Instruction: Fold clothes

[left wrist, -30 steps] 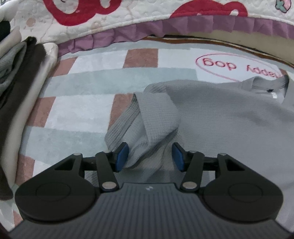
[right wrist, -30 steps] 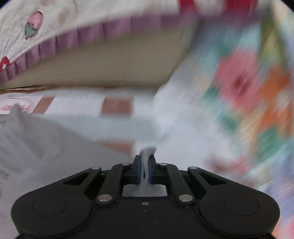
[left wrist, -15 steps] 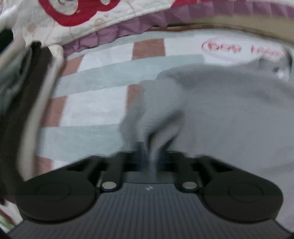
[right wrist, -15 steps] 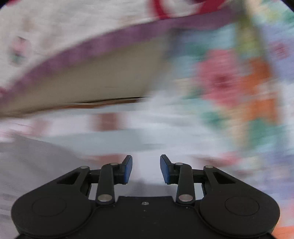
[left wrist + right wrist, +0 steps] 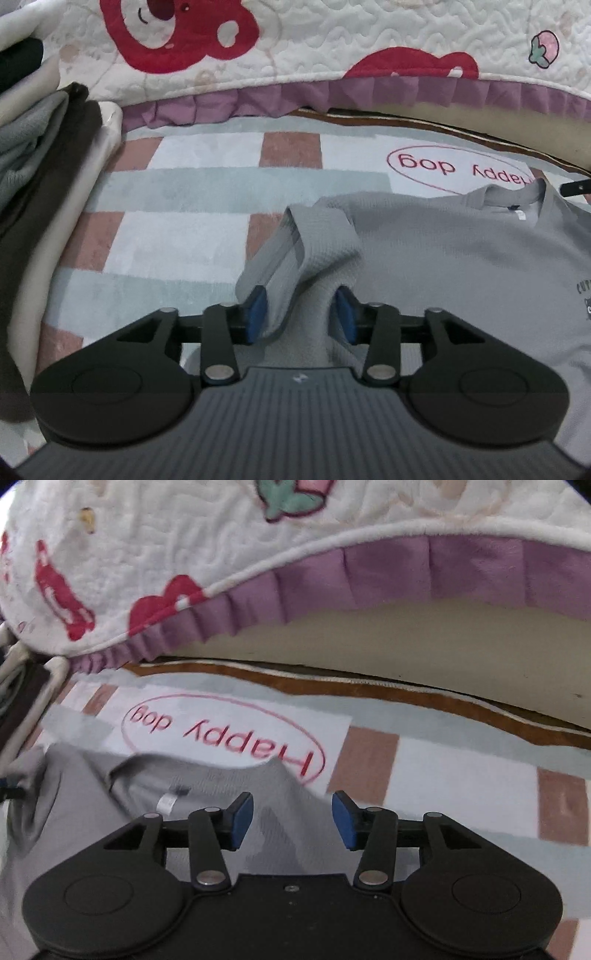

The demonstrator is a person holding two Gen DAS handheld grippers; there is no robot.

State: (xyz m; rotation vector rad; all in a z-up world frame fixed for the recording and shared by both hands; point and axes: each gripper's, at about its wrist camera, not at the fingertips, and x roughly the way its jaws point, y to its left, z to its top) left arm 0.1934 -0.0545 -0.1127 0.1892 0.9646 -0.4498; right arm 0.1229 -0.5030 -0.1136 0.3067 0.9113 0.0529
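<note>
A grey knit sweater [image 5: 461, 266] lies flat on the checked rug, collar toward the bed. Its left sleeve [image 5: 310, 243] is folded over onto the body. My left gripper [image 5: 300, 319] is open, its blue pads on either side of the sleeve's lower end, with cloth between them. In the right wrist view the same sweater [image 5: 110, 812] shows its collar and neck label, and my right gripper [image 5: 292, 819] is open over the sweater's right shoulder, with nothing pinched. The tip of the right gripper [image 5: 576, 187] shows at the far right of the left wrist view.
A checked rug [image 5: 177, 240] with a "Happy dog" print [image 5: 225, 734] covers the floor. A quilted bed cover with a purple frill [image 5: 332, 96] runs along the back. A pile of folded clothes [image 5: 33, 177] stands at the left.
My right gripper let go of the grey cloth, opened, and swung left over the sweater's shoulder. My left gripper shut on the sleeve, shifted it, then opened again.
</note>
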